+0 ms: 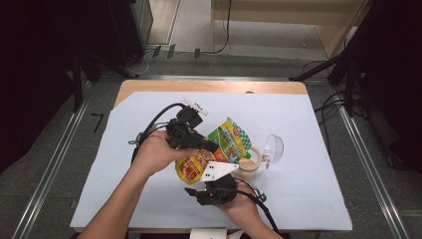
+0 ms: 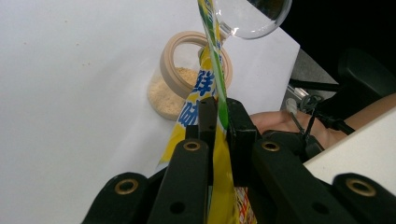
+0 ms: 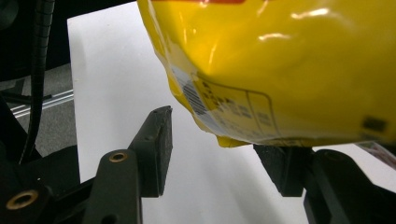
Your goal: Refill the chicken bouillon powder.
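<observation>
Claws from both sides meet at a yellow and green snack pouch [image 1: 215, 149] held in the air above the white sheet on the desk [image 1: 298, 164]. The left claw [image 2: 218, 116] is clamped narrow on the pouch's thin sealed edge, which runs upright between its two black jaws. The right claw [image 3: 219, 154] stands wide, its jaws apart under the pouch's bulging yellow bottom; whether the right jaw touches the pouch is hard to tell. Just beyond the pouch a small clear jar [image 2: 184, 77] with a tan rim sits on the sheet, holding pale crumbly powder. Its clear domed lid [image 1: 273, 148] lies beside it. One hand [image 1: 158, 152] grips the left claw's body.
</observation>
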The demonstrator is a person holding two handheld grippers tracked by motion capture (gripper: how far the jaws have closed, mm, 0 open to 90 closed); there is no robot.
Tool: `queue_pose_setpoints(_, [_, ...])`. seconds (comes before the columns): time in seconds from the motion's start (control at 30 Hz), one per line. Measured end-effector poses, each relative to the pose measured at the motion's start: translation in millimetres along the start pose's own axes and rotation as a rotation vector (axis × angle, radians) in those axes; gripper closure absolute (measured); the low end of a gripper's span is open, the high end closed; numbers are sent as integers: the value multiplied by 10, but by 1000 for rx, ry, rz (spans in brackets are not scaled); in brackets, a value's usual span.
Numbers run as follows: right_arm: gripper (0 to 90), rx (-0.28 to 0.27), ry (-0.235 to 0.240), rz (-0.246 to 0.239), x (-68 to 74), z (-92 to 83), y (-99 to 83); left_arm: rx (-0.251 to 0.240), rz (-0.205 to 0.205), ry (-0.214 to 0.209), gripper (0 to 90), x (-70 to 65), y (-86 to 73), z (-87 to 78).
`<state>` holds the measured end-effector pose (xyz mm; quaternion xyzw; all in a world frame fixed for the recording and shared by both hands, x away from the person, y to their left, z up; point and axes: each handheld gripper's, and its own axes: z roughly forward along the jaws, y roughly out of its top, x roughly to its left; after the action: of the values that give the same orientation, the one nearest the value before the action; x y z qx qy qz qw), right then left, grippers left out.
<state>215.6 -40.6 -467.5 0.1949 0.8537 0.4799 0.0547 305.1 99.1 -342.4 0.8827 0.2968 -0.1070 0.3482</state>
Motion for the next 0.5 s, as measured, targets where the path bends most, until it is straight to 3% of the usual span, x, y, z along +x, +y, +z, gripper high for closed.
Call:
queue_pose_setpoints(0.2, [484,-5,-6,2,-20,-14,1,-11,-14,-22,883,60,-41,-51])
queue_pose_setpoints(0.5, [484,-1,-14,7,-34,-18,-5,-12,14,-33,882,85,-77,-65])
